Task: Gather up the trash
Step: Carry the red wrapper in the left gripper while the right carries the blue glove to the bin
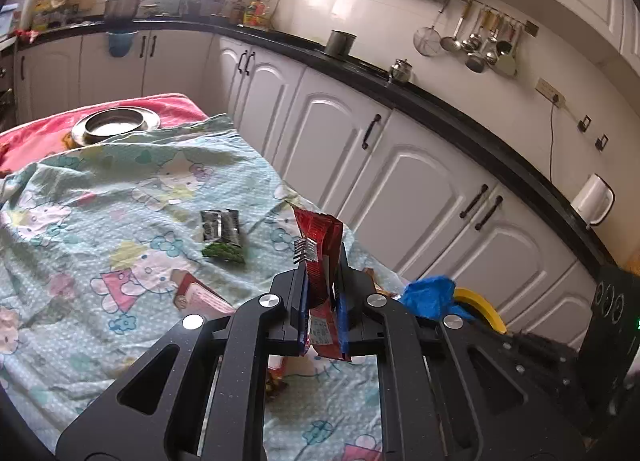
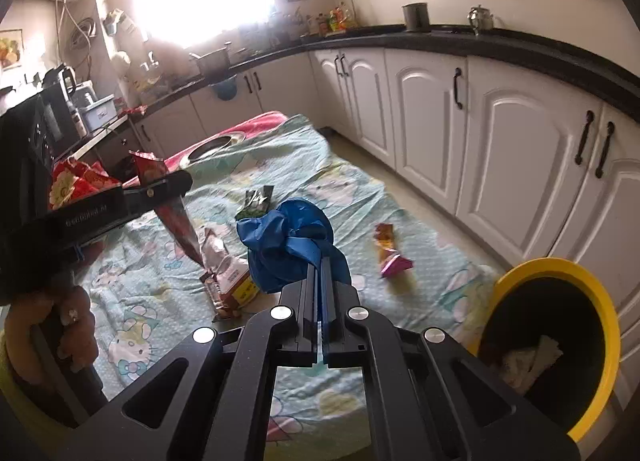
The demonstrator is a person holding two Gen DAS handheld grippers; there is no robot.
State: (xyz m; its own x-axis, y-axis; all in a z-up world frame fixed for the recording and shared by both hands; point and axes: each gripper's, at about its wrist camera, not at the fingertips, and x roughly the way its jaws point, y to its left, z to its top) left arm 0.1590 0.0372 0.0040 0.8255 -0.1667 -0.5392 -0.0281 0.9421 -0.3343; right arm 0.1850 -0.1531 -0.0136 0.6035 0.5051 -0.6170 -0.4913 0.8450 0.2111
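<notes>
Steel plate (image 1: 116, 125) upper left on the bedsheet (image 1: 100, 221); wrapper (image 1: 222, 235) mid-frame; bin (image 2: 560, 345) lower right beside the cabinets (image 2: 500, 149).

Upright red wrapper (image 1: 320, 261), crumpled blue bag (image 2: 286, 245)

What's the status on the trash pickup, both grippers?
Left gripper shut on red wrapper. Right gripper shut on blue bag. Yellow-rimmed bin at right, path clear. Green packet, orange wrapper remain on sheet.

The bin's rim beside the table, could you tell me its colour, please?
Yellow rim, dark inside; clearest in the right wrist view.
</notes>
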